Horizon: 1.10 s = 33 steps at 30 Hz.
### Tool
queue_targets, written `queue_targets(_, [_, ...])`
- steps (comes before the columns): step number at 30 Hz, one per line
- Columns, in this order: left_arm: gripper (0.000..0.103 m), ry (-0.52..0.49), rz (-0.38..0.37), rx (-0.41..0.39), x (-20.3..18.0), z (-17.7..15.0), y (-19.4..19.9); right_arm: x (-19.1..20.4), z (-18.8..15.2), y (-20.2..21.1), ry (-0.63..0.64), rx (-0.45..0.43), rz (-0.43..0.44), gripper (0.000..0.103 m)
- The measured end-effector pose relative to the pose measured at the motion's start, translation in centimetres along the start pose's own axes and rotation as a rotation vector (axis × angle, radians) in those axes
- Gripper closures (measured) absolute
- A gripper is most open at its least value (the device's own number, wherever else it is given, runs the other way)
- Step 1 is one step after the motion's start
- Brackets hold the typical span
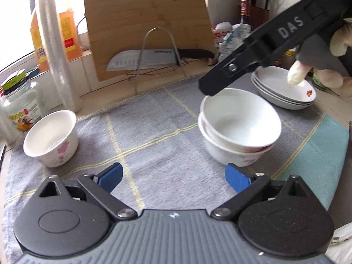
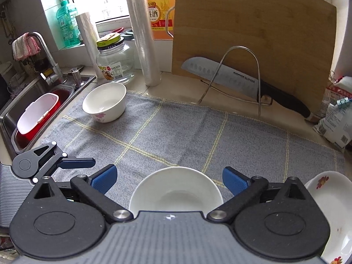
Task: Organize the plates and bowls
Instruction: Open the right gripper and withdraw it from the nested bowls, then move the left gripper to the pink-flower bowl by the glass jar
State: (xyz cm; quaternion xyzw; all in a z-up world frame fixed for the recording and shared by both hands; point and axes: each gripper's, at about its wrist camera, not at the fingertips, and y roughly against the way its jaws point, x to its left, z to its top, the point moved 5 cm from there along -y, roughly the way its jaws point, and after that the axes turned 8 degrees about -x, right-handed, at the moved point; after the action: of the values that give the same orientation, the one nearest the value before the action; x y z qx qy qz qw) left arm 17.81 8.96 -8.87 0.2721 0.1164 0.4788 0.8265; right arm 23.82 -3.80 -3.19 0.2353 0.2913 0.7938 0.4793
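Observation:
Two white bowls sit nested on the grey checked cloth, the top one tilted. My right gripper hangs open over that top bowl, its blue pads either side of the rim and not pressing on it. My left gripper is open over bare cloth, with nothing between its pads. A single white bowl with pink flowers stands upright at the cloth's far left corner. Three flowered white plates are stacked right of the bowls.
A bamboo cutting board leans at the back behind a wire rack and a large knife. A sleeve of plastic cups, a glass jar and an oil bottle line the back left. The sink lies left.

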Motion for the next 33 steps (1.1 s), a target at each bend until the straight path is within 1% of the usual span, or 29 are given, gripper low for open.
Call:
queue_targets(4, [0.004,0.058,0.095,0.006,4.0,-1.0,1.2,2.6,1.0,-1.0,0.033,-0.037,0.009,0.000])
queue_targets(10, [0.003,0.110,0.198,-0.021,8.5,-1.3,3.4,6.6,1.5,-2.6,0.071,-0.072,0.022,0.000])
queue_targets(15, [0.002,0.172,0.288,-0.033,10.2,-1.7,4.8,8.8,1.3,-3.2,0.097,-0.111,0.031,0.000])
queue_targets(17, [0.002,0.190,0.320,-0.021,10.3,-1.7,4.9,9.0,1.1,-3.6,0.112,-0.124,0.027,0.000])
queue_targets(18, [0.002,0.199,0.339,-0.012,10.3,-1.6,5.1,9.1,0.9,-3.9,0.114,-0.117,0.029,0.000])
queue_targets(20, [0.002,0.206,0.354,-0.017,10.1,-1.4,5.4,9.2,0.7,-4.2,0.128,-0.114,0.046,0.000])
queue_targets(22, [0.002,0.206,0.362,-0.005,10.1,-1.2,5.3,9.3,0.6,-4.6,0.136,-0.115,0.056,0.000])
queue_targets(25, [0.002,0.188,0.361,-0.006,10.1,-0.6,5.1,9.1,0.8,-5.2,0.117,-0.115,0.094,0.000])
queue_targets(27, [0.002,0.178,0.363,-0.002,10.3,-0.4,4.7,8.7,0.9,-5.6,0.096,-0.118,0.092,0.000])
queue_targets(29, [0.002,0.172,0.364,0.005,10.6,-0.4,4.0,8.2,1.1,-5.7,0.071,-0.140,0.079,0.000])
queue_targets(31, [0.002,0.196,0.350,0.008,11.2,-0.5,3.0,7.8,1.4,-5.6,0.051,-0.158,0.070,0.000])
queue_targets(33, [0.002,0.220,0.325,0.029,11.8,-0.5,2.0,7.7,1.6,-5.6,0.040,-0.172,0.076,0.000])
